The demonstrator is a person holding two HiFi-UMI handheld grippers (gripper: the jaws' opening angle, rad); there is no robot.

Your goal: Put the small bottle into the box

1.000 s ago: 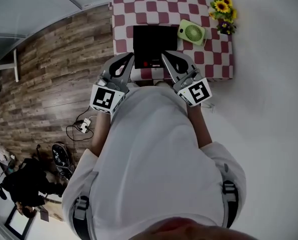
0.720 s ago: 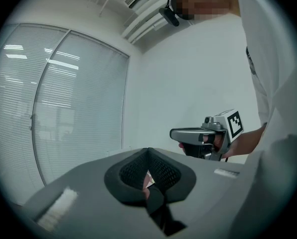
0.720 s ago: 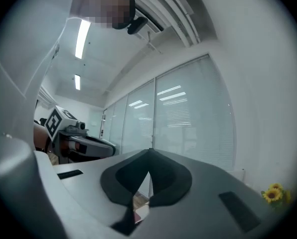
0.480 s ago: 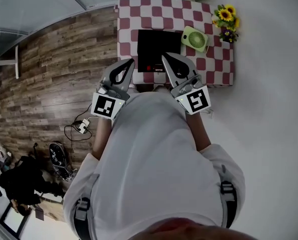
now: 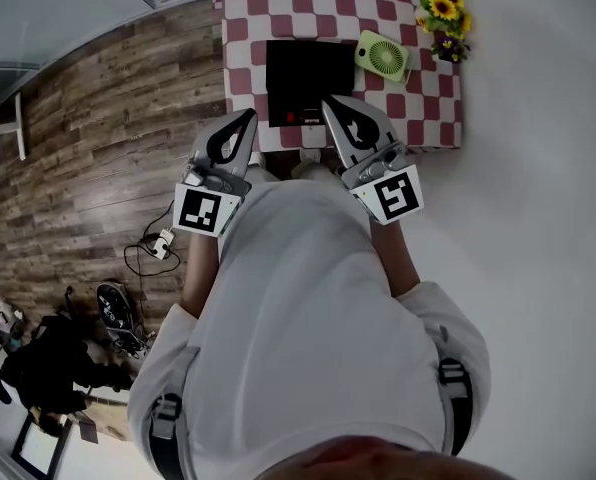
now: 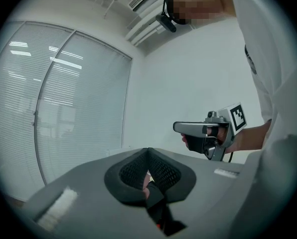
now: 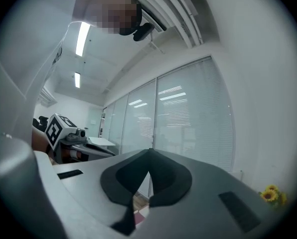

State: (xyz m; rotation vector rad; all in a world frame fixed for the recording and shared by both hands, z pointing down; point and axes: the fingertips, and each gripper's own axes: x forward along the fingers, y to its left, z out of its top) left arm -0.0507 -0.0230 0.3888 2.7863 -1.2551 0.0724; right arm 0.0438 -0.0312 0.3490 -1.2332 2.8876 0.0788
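**Not yet at the tabletop, both jaws empty**

I judge this as the approach, before any pick. I'm holding both grippers up in front of my chest, short of the checked tabletop [image 5: 243, 28]. The left gripper [image 5: 246, 118] has its jaws pressed together with nothing between the pads. The right gripper [image 5: 333, 108] is the same, tips meeting and empty.

The black box [image 5: 308, 68] sits in the middle of the tabletop, with a green fan [image 5: 383, 56] just beside its far right corner and sunflowers [image 5: 440, 13] beyond that. I can't pick out the small bottle for certain. A red speck [image 5: 294, 118] shows at the box's near edge, but it is too small to say what it is.

Next I think I must bring the grippers down over the tabletop, find the bottle, and spread one pair of jaws before reaching for it.

I can read no brand or label. The grippers' cubes carry only black-and-white square markers, and a pale mark beside the speck is too small to read.
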